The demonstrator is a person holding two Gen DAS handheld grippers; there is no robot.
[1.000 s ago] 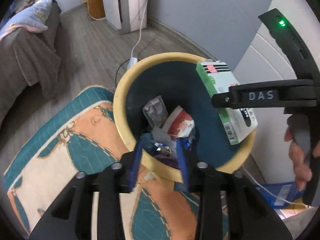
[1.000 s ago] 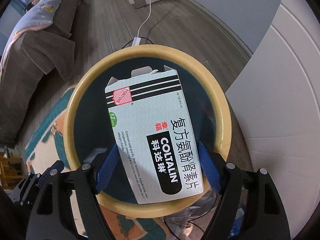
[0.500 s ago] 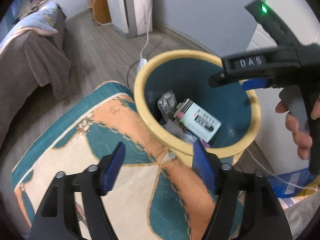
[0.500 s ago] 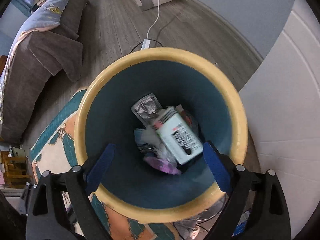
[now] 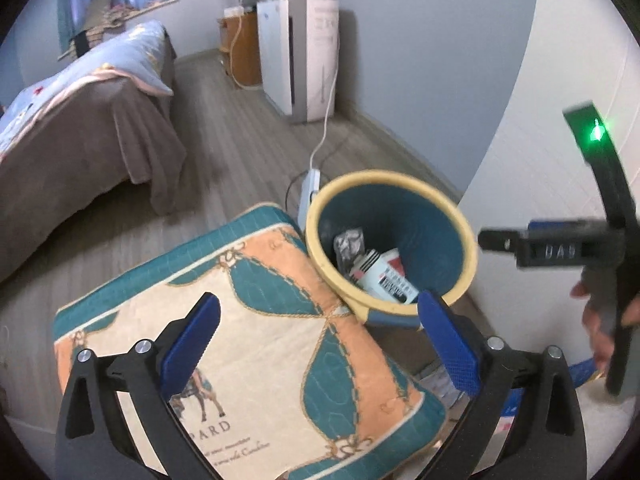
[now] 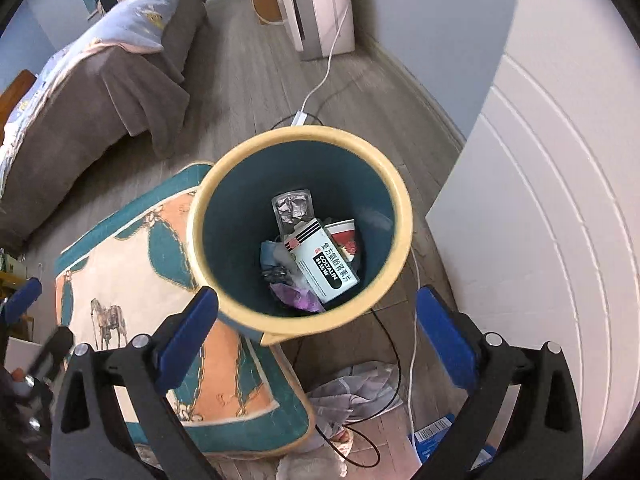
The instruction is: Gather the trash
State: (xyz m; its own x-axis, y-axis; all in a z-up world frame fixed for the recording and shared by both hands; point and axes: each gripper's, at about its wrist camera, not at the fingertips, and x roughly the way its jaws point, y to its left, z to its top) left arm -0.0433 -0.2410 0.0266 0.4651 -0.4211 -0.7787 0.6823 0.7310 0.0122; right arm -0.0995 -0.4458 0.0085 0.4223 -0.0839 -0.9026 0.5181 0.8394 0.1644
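A round bin with a yellow rim and dark teal inside stands on the floor; it also shows in the left wrist view. Inside lie a white medicine box, a crumpled blister pack, a red and white cup and purple scraps. The box also shows in the left wrist view. My right gripper is open and empty above the bin's near rim. My left gripper is open and empty over the cushion, left of the bin.
A patterned teal and orange cushion lies beside the bin. A brown sofa with a blue blanket stands at left. A white appliance and cable lie beyond. A white door is at right. Crumpled cloth lies near the bin.
The right gripper opened and the medicine box fell into the bin. The left gripper opened too. Both grippers have pulled back and up from the bin.
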